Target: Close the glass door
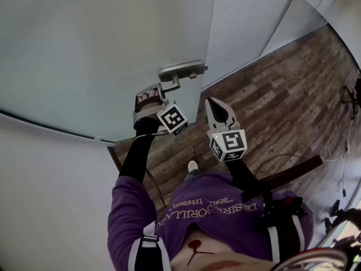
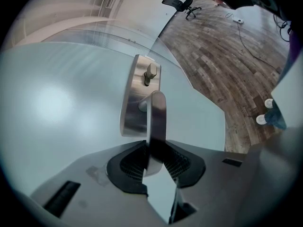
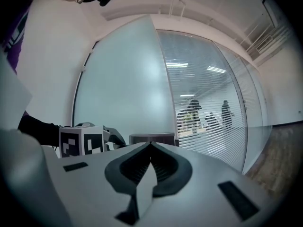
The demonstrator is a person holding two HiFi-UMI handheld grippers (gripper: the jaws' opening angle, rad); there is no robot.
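Frosted glass fills the upper left of the head view: the glass door (image 1: pixel 84 55), its free edge running down beside the wooden floor (image 1: pixel 282 95). The metal handle (image 1: pixel 181 70) sits near that edge. The left gripper (image 1: pixel 168 88) reaches up to it, while the right gripper (image 1: pixel 211 103) hangs just beside it, touching nothing. The door seems to stand ajar, though we cannot make out a frame to judge by. A panel with blinds (image 1: pixel 242 21) lies beyond.

In the left gripper view, the handle's lever (image 2: pixel 156 122) runs down from its backplate (image 2: pixel 135 103) and passes between the jaws, which pinch it from both sides with their black pads. Plank floor and an office chair (image 2: pixel 180 4) show past the door's edge.

In the right gripper view, the jaws are pressed together at their tips with nothing between them. Ahead we see the door, the left gripper's marker cube (image 3: pixel 80 141) near the handle, and figures behind the blinds.
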